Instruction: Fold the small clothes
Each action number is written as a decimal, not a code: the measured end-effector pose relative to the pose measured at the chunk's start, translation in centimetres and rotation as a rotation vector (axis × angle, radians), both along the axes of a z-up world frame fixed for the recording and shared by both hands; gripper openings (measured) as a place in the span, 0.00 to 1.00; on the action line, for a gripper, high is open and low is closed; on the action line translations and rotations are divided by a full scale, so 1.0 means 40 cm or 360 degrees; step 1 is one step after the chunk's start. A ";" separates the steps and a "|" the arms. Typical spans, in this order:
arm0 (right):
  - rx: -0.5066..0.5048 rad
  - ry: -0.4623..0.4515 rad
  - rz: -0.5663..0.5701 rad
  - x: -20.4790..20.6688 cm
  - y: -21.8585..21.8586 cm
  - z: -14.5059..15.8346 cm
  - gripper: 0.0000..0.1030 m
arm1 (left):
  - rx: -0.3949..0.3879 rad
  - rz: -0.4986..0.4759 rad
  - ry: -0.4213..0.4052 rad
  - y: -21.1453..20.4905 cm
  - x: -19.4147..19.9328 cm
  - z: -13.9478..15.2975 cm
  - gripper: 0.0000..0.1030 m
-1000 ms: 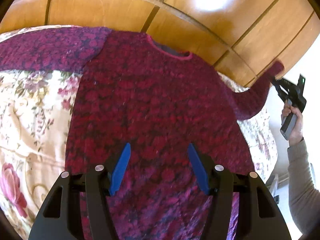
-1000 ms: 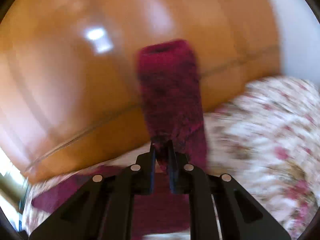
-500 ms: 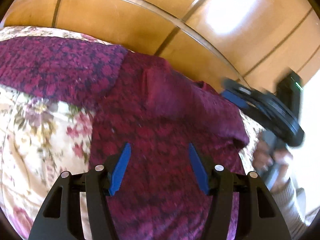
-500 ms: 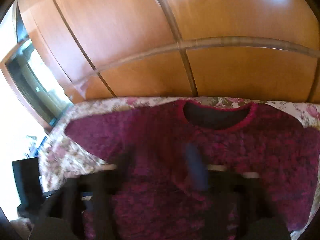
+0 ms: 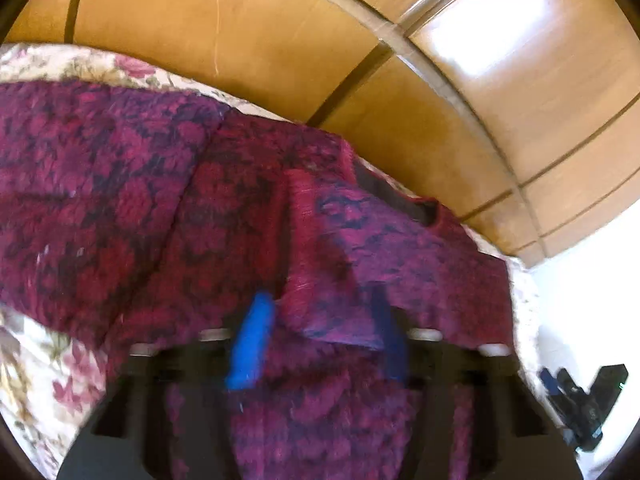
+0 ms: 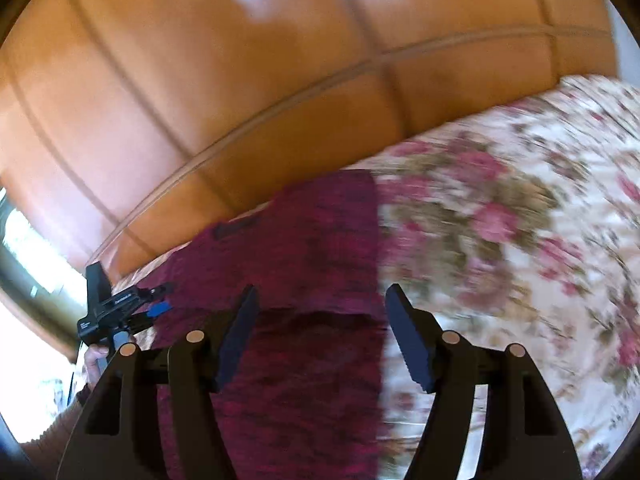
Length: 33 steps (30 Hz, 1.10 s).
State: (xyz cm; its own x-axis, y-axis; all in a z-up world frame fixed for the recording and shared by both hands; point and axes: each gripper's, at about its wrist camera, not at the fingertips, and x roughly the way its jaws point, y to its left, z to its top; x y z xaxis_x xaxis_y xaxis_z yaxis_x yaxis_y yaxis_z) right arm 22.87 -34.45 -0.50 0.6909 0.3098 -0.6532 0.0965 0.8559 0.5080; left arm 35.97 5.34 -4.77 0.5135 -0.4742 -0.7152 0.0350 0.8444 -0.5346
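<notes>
— On the bed, where does the sweater lie?

— Flat on the floral cover, neck toward the far wooden panels. One sleeve is folded across the chest; the other sleeve stretches out to the left.

— The edges?

— In the right wrist view the sweater's right side runs as a straight line, with bare cover beyond it to the right. The far edge of the bed comes up close to the panels, so there is little room there.

— The left tool?

— Blurred. Its jaws have just been closing, with the folded sleeve's end between the blue pads, which stand apart and don't yet press it.

— And the right tool?

— Its jaws have just been closing slightly but stand wide, over the sweater's right edge, holding nothing.

— Anything in the way?

— Only the person's hand carrying the left tool, at the bed's left.
</notes>
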 end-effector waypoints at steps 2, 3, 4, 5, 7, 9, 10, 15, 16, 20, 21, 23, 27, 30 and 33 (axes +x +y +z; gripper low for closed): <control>0.0014 0.0003 0.0006 0.025 0.002 -0.009 0.54 | -0.0002 0.0034 -0.0040 0.008 0.002 0.016 0.10; 0.0014 0.0014 0.0020 0.046 0.013 -0.015 0.52 | -0.0021 0.0056 -0.0061 0.018 -0.005 0.029 0.10; 0.0017 0.0021 0.0038 0.072 0.034 -0.014 0.51 | -0.0029 0.0072 -0.0080 0.028 -0.014 0.039 0.09; 0.0019 0.0026 0.0067 0.093 0.052 -0.018 0.48 | -0.0036 0.0086 -0.0129 0.041 -0.033 0.061 0.09; -0.0013 0.0069 0.0118 0.137 0.082 -0.046 0.45 | -0.0003 0.0083 -0.0186 0.056 -0.062 0.086 0.09; -0.0083 0.0108 0.0170 0.194 0.139 -0.074 0.45 | 0.0054 0.0088 -0.0220 0.072 -0.084 0.099 0.09; -0.0139 0.0124 0.0189 0.213 0.163 -0.086 0.45 | 0.0098 0.0103 -0.0230 0.080 -0.093 0.102 0.09; -0.0334 0.0192 0.0214 0.266 0.257 -0.167 0.51 | 0.0192 0.0181 -0.0192 0.122 -0.099 0.066 0.09; -0.0355 0.0177 0.0209 0.263 0.269 -0.169 0.53 | 0.0198 0.0187 -0.0165 0.127 -0.095 0.049 0.09; -0.0509 0.0143 0.0240 0.242 0.319 -0.158 0.62 | 0.0319 0.0176 -0.0108 0.105 -0.099 -0.003 0.09; -0.0519 0.0143 0.0250 0.241 0.323 -0.156 0.63 | 0.0339 0.0176 -0.0131 0.103 -0.107 -0.001 0.09; -0.0540 0.0141 0.0257 0.236 0.329 -0.141 0.67 | 0.0314 0.0163 -0.0146 0.107 -0.117 0.010 0.09; -0.0559 0.0038 0.0232 0.184 0.356 -0.080 0.74 | 0.0277 0.0233 -0.0186 0.166 -0.157 0.045 0.39; -0.0530 -0.0009 0.0295 0.130 0.397 -0.056 0.79 | 0.0230 0.0386 -0.0215 0.254 -0.198 0.061 0.58; -0.0588 -0.0004 0.0419 0.072 0.463 -0.068 0.80 | 0.0166 0.0543 -0.0152 0.383 -0.242 0.054 0.58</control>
